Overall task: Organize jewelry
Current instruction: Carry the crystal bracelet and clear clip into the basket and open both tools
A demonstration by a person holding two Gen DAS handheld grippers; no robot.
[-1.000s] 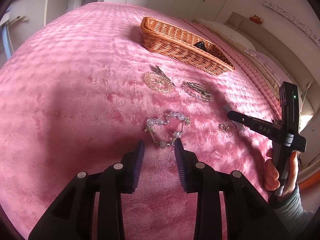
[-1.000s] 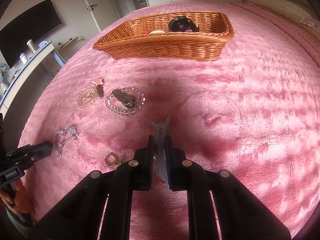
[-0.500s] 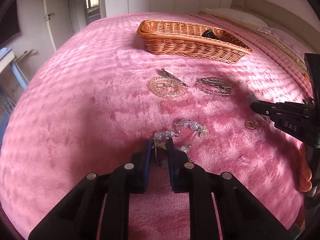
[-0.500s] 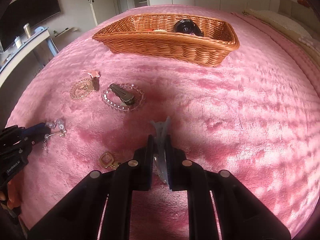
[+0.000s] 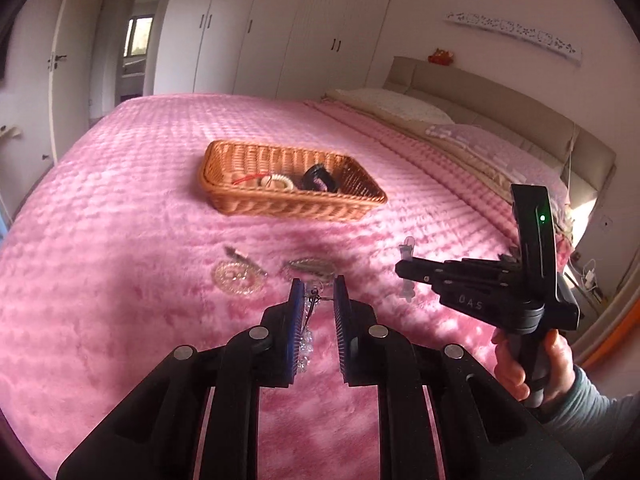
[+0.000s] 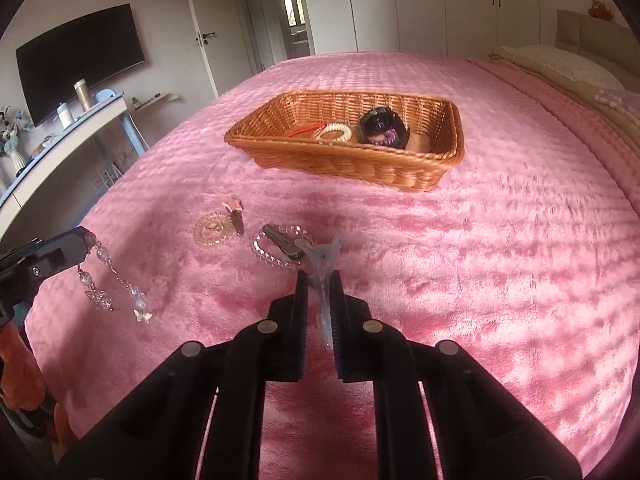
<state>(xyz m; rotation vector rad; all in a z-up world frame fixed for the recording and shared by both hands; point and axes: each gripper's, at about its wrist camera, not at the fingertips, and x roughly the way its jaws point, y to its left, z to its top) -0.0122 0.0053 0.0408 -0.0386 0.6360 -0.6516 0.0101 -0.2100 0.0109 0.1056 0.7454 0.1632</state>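
Now each hand-held gripper grips jewelry: left (image 5: 316,294) a crystal bracelet (image 6: 116,284), right (image 6: 319,286) a translucent clip (image 6: 325,264).

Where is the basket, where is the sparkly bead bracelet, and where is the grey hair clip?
wicker basket (image 6: 352,166): right wrist view, on its front woven wall.
crystal bead bracelet (image 6: 105,258): right wrist view, on a clear bead of the hanging strand.
grey hair clip (image 6: 325,258): right wrist view, on its forked tip.
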